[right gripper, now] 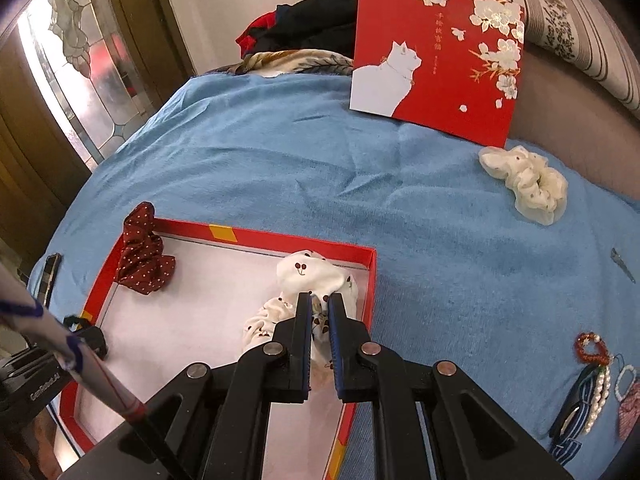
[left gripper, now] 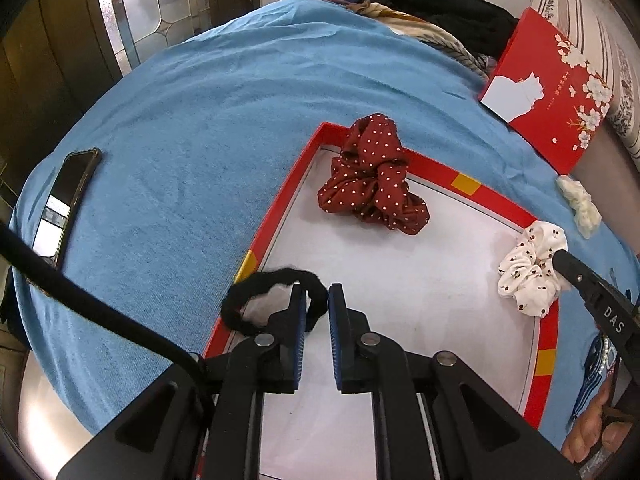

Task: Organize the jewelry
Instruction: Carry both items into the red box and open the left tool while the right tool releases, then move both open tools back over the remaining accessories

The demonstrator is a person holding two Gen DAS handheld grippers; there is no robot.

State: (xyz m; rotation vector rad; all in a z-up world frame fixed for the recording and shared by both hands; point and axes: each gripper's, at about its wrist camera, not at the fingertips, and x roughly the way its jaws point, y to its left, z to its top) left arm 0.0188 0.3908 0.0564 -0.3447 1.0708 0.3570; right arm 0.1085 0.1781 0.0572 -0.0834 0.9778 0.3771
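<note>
My right gripper [right gripper: 320, 300] has its fingers pinched on the white cherry-print scrunchie [right gripper: 308, 276], which bunches up just inside the far right corner of the red tray [right gripper: 372, 280]; the fabric trails from the fingertips back toward me along the tray's right wall, so its long axis runs roughly front to back. My left gripper [left gripper: 318, 294] stands with a narrow gap between its fingers, and the black hair tie [left gripper: 256, 284] is looped around the left finger, not clamped; its oval stretches out to the left, crossing the tray's left rim [left gripper: 248, 264] onto the blue towel [left gripper: 200, 120]. The maroon polka-dot scrunchie [left gripper: 372, 176] lies in the tray's far left corner, one end draped over the rim, its length slanting from that corner toward the tray's middle. The white floor of the tray between the three pieces is bare, giving me room in the centre and near side. Outside the tray, a cream scrunchie [right gripper: 528, 184] sits on the towel near the red cat-print lid [right gripper: 436, 60], which leans upright at the back. A phone [left gripper: 68, 200] lies along the towel's left edge, well apart from the tray. Bead bracelets [right gripper: 592, 348] and a striped band [right gripper: 576, 408] cluster at the towel's right edge, near my right side.
</note>
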